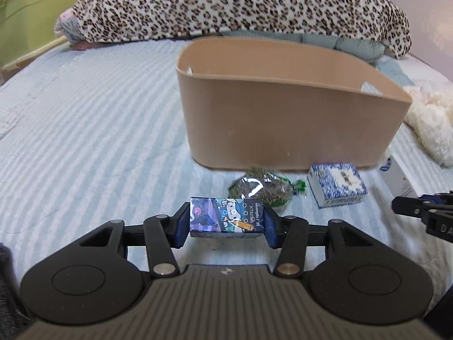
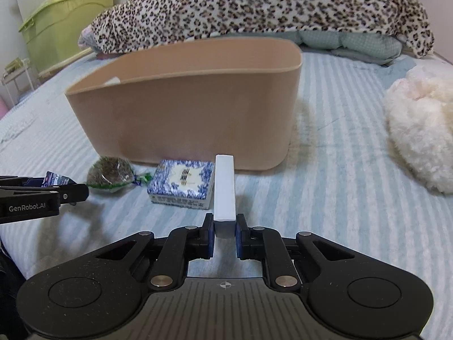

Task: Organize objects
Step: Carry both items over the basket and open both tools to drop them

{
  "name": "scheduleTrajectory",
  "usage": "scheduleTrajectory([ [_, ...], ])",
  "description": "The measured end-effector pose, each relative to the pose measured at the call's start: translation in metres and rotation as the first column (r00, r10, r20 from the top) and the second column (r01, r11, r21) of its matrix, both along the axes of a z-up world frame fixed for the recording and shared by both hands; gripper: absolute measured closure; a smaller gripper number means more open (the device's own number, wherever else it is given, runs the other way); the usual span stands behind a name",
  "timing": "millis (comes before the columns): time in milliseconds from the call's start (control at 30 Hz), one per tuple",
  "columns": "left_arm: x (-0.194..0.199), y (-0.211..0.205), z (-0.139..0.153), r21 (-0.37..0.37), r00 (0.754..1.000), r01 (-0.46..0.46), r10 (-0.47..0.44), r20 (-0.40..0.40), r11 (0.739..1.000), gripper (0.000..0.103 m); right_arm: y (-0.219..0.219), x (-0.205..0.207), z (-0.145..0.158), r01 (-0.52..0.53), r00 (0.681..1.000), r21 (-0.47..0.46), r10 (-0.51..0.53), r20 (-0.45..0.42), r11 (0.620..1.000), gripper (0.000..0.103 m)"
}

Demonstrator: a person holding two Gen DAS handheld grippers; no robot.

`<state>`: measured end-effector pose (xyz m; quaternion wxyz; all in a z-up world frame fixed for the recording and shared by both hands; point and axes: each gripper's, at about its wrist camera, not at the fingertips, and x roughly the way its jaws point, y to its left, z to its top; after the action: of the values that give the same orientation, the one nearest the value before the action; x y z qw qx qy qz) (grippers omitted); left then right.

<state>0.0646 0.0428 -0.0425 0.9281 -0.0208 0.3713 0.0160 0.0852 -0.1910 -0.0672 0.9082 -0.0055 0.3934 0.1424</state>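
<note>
My left gripper (image 1: 226, 222) is shut on a small box with cartoon print (image 1: 226, 217), held just above the striped bed cover. My right gripper (image 2: 225, 228) is shut on the near end of a long white box (image 2: 224, 189). A tan oval bin (image 1: 283, 119) stands on the bed ahead of both grippers; it also shows in the right wrist view (image 2: 192, 116). In front of the bin lie a green-tied bag of dark dried stuff (image 1: 262, 188) (image 2: 111, 176) and a blue-and-white patterned box (image 1: 337, 184) (image 2: 182, 184).
A leopard-print blanket (image 1: 240, 5) lies across the bed behind the bin. A white fluffy plush (image 2: 421, 130) lies to the right. A green plastic cabinet (image 2: 62, 25) stands beside the bed at the left.
</note>
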Motion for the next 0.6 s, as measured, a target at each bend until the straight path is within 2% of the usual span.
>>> scheduleTrajectory([
  [333, -0.009, 0.004, 0.045, 0.003, 0.995, 0.008, -0.008, 0.101, 1.000, 0.050, -0.020, -0.012, 0.051, 0.021, 0.994, 0.064, -0.028, 0.110, 0.998, 0.090],
  [600, 0.010, -0.005, 0.079, 0.001, 0.981, 0.032, -0.032, 0.189, 0.999, 0.050, -0.020, 0.000, 0.085, 0.045, 0.973, 0.081, -0.062, 0.224, 0.996, 0.090],
])
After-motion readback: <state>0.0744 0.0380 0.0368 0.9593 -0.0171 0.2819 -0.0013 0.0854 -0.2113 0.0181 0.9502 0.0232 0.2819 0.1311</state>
